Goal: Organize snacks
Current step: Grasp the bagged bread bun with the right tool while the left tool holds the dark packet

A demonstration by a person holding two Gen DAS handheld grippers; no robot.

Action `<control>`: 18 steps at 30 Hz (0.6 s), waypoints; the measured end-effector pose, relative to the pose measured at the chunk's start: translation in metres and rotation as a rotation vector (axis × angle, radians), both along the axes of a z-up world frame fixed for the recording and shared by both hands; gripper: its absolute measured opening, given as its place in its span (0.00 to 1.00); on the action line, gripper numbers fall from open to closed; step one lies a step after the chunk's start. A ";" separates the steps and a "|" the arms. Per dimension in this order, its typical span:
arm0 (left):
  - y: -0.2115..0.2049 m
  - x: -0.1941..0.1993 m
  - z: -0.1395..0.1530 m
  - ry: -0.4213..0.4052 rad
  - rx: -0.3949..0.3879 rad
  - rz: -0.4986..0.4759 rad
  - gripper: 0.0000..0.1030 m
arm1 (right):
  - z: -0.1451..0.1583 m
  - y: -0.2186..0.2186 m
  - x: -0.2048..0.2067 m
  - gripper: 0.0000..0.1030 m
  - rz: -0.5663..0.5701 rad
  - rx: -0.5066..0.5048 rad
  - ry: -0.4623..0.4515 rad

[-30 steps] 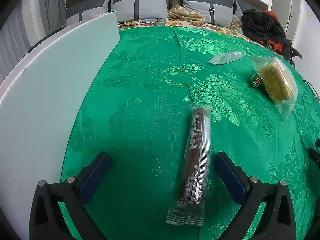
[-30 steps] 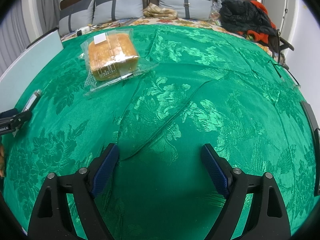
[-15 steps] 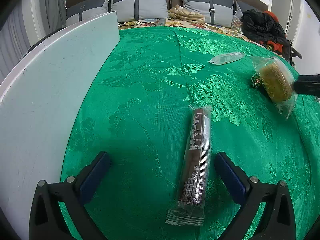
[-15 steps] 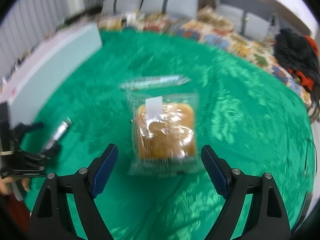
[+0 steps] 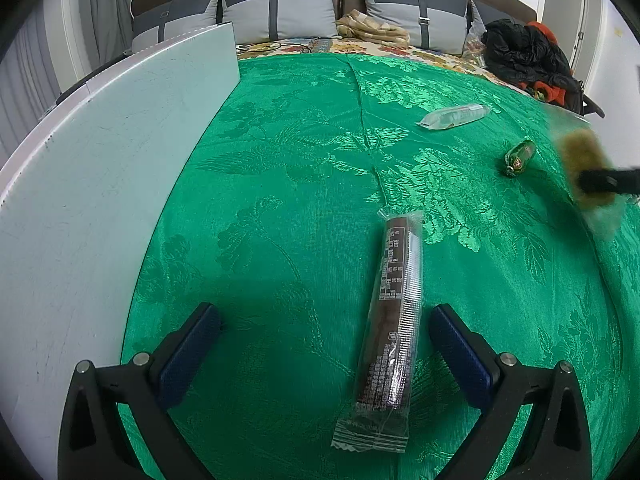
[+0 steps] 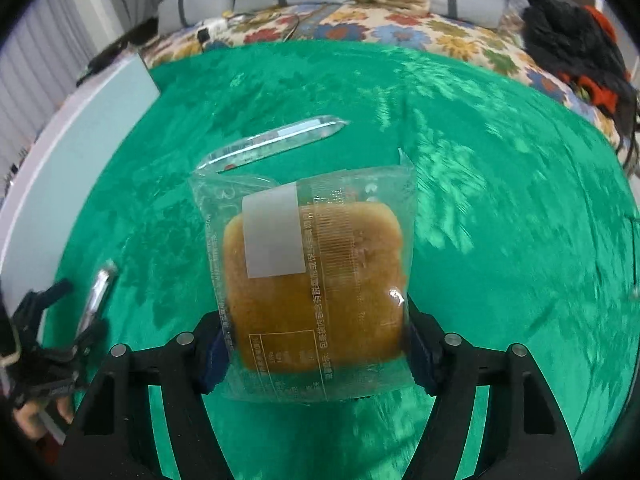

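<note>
Right gripper (image 6: 316,344): its jaws are closing on the square golden-brown cake in a clear plastic wrapper (image 6: 312,280). The blue pads (image 6: 420,356) press against both side edges of the wrapper near its lower end, so the cake is grasped. In the left wrist view the same cake (image 5: 586,176) appears blurred at the right edge with a black finger across it; it seems to be lifted clear of the cloth, though the blur makes this uncertain.

Left gripper (image 5: 320,356): released, jaws spread wide, blue pads (image 5: 188,352) touching nothing. It hangs over the green floral-patterned tablecloth (image 5: 300,184).

Items on the cloth:
- Long dark-brown snack bar in a clear sleeve (image 5: 390,312): lies lengthwise between the left gripper's fingers, nearer the right finger, touching neither.
- Small green foil-wrapped sweet (image 5: 518,156): lies near the held cake, on its left in the left wrist view.
- Slim transparent packet with a pale stick inside (image 5: 454,116): lies farther back on the cloth; in the right wrist view it sits just beyond the cake's top edge.

A pale white board (image 5: 100,184) borders the left side of the cloth. Grey cushions (image 5: 276,12) line the far end.
</note>
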State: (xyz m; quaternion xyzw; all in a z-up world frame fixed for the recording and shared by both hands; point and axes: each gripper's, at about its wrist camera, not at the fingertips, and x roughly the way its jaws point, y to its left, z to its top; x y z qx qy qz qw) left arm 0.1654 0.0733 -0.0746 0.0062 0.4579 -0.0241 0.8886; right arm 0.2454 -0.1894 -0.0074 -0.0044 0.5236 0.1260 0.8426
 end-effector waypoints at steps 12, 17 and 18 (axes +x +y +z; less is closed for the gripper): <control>0.000 -0.001 0.001 0.001 0.003 -0.001 1.00 | 0.001 -0.074 -0.107 0.72 -0.177 0.153 -0.001; 0.000 -0.001 0.001 0.001 0.003 -0.002 1.00 | -0.007 -0.076 -0.138 0.72 -0.236 0.217 -0.004; 0.000 -0.001 0.001 0.001 0.003 -0.002 1.00 | -0.008 -0.074 -0.142 0.72 -0.243 0.228 -0.007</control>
